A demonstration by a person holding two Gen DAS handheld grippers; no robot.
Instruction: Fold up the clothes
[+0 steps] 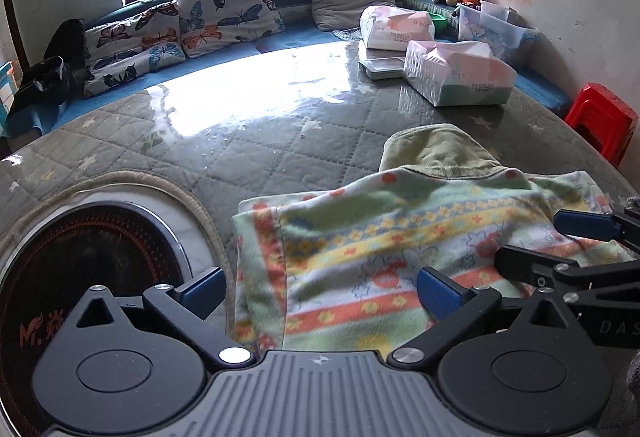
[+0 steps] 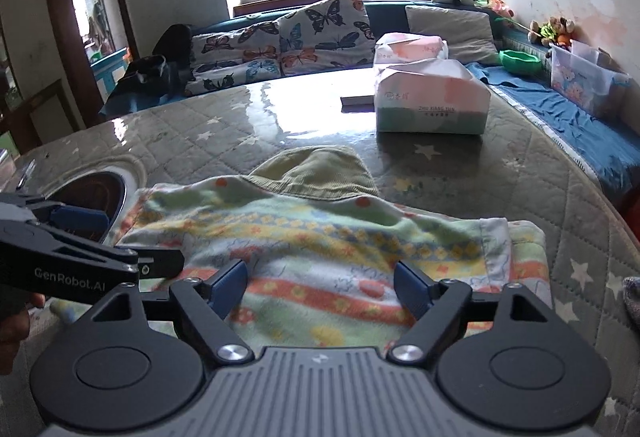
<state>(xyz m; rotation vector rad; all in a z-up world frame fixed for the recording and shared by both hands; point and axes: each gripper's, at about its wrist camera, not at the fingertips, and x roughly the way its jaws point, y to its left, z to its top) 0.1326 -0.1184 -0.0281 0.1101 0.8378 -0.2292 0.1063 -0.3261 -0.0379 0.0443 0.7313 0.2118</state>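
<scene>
A small garment with green, yellow and orange patterned stripes [image 1: 400, 245] lies folded on the round quilted table [image 1: 248, 153], with an olive corduroy piece [image 1: 436, 149] sticking out at its far side. It also shows in the right wrist view [image 2: 340, 249], with the olive piece [image 2: 316, 173] behind. My left gripper [image 1: 316, 293] is open and empty over the garment's near left part. My right gripper [image 2: 320, 287] is open and empty over its near middle. The right gripper reaches in from the right in the left wrist view [image 1: 552, 241]; the left gripper enters at the left of the right wrist view [image 2: 132, 241].
A built-in round cooker [image 1: 80, 277] sits in the table left of the garment. Two tissue packs [image 1: 456, 77] and a flat device [image 1: 378, 67] lie at the far right. Butterfly cushions [image 1: 180, 25] line the bench behind. A red stool [image 1: 600, 117] stands right.
</scene>
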